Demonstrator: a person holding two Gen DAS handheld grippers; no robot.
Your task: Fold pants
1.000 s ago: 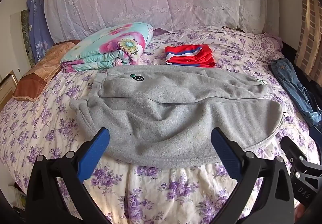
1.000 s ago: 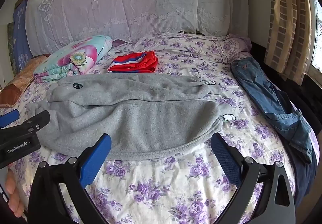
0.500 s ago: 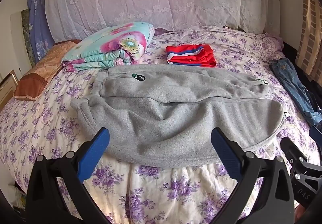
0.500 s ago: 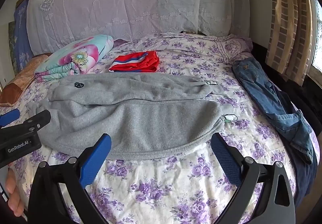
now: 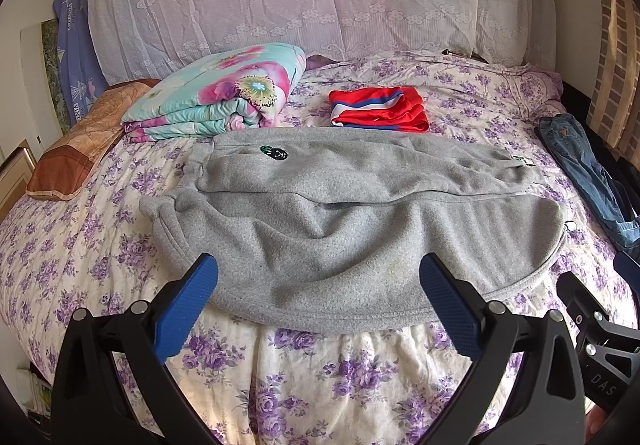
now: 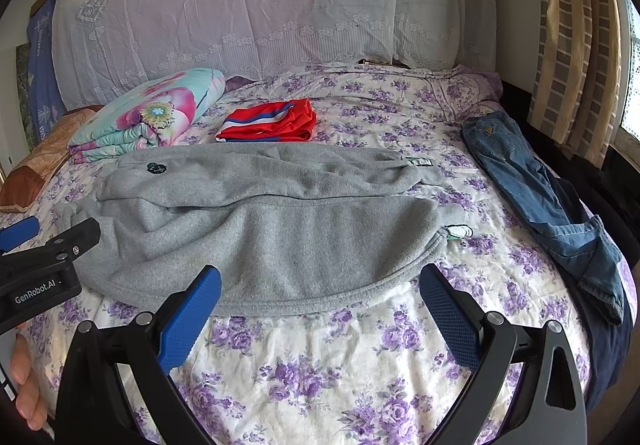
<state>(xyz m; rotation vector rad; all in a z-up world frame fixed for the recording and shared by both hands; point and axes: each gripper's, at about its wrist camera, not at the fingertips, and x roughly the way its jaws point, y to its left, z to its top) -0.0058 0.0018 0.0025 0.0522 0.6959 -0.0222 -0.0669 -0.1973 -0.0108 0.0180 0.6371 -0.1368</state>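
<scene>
Grey pants [image 5: 352, 221] lie folded lengthwise, rumpled; both grippers [image 5: 318, 299] [image 6: 320, 299] spread (right view alone shows curtain [image 6: 576, 45]).

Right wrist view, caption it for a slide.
Open right gripper above grey pants on floral bed.

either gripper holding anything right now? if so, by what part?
Nothing held. Left gripper and right gripper are both open, short of the gray pants lying on the bed.
</scene>
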